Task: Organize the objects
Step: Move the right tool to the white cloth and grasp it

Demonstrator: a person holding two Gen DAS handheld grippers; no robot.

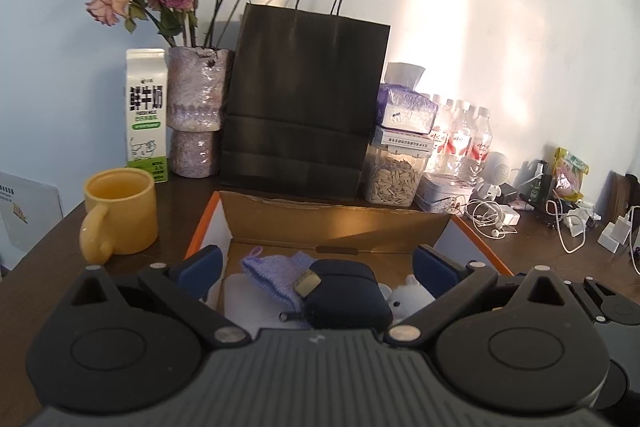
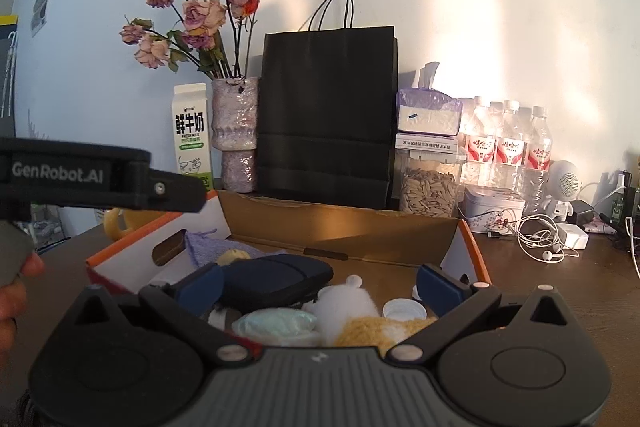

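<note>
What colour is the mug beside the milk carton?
Yellow. The mug shows best in the left wrist view, near the milk carton.

dim room, warm sunpatch on wall [image 1: 460, 27], fisheye-bent edges

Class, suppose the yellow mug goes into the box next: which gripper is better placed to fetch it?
Probably the left gripper: the yellow mug stands just left of the box, on its side.
</note>
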